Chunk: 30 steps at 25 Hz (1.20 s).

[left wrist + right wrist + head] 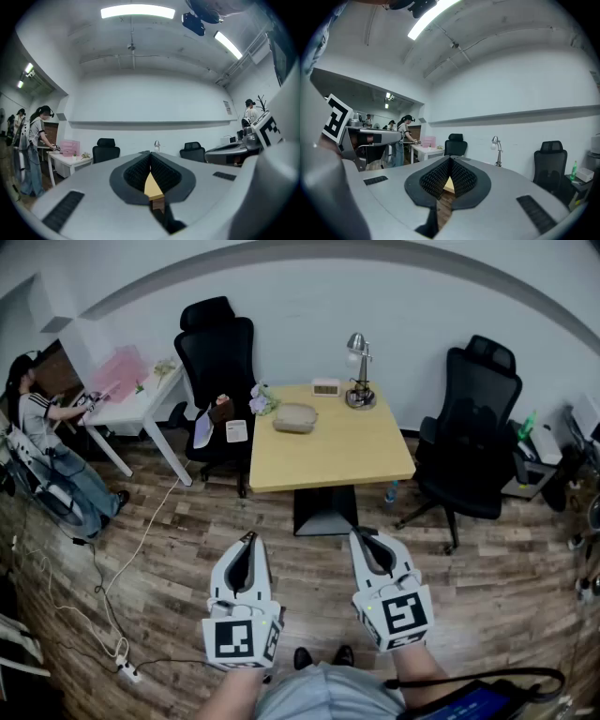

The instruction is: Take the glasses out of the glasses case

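- The task is not started: the left gripper (pixel 248 540) and the right gripper (pixel 362 536) are both closed and empty.
- Next, I think, they must approach the case (pixel 294 417) on the table (pixel 366 456) at 12 o'clock.

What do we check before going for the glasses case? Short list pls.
1. Left gripper empty: ok, jaws together on nothing.
2. Right gripper empty: ok, jaws together on nothing.
3. Jaws ready to grasp: not ok, both are shut.
4. Case in sight: ok, it lies on the table.
5. Case in reach: not ok, both grippers hang over the floor, short of the table.
6. Case lid open or shut: cannot tell, too small in the head view.
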### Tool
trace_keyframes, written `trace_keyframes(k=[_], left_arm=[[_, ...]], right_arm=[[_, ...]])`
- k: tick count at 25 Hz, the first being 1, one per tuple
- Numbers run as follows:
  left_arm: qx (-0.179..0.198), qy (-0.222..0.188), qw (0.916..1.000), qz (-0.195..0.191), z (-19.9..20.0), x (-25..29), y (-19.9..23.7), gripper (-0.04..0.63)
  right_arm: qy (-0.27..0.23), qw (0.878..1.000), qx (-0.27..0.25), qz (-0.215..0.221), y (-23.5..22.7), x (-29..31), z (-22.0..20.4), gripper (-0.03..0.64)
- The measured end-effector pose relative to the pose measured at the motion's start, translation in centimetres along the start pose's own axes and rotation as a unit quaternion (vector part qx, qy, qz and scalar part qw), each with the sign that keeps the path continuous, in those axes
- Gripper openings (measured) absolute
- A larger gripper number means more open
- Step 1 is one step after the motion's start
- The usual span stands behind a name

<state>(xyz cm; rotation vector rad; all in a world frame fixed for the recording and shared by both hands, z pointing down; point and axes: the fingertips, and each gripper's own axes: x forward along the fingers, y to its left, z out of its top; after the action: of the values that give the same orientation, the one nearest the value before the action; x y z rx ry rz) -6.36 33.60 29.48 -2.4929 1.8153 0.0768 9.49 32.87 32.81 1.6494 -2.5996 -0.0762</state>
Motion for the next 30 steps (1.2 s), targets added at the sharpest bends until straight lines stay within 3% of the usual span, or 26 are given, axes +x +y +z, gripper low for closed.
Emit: trace_keyframes(k=[13,16,18,30], left_arm=[[-0.001,-0.003,1.0,-0.002,0.1,-0.3,1.0,0.006],[-0.002,-0.002,1.0,-0.003,0.0,-0.5,1.8,0.006],[-0.002,-0.002,1.0,-0.004,0.0,-0.7,2.4,0.006],[0.002,-0.007,0.9998,-0.019,-0.3,-1.1,7.0,0.006]], right_arm=[[-0.013,1.0,0.006,-0.011,0.6,0.2,0.8,0.015],[-0.015,1.0,0.015,-0.007,1.2,0.4,1.1,0.138],[-0.015,1.0,0.012,-0.013,1.4,0.7,1.2,0.186],[-0.024,0.998,-0.009,-0.051,3.9,2.8,2.1,0.186]])
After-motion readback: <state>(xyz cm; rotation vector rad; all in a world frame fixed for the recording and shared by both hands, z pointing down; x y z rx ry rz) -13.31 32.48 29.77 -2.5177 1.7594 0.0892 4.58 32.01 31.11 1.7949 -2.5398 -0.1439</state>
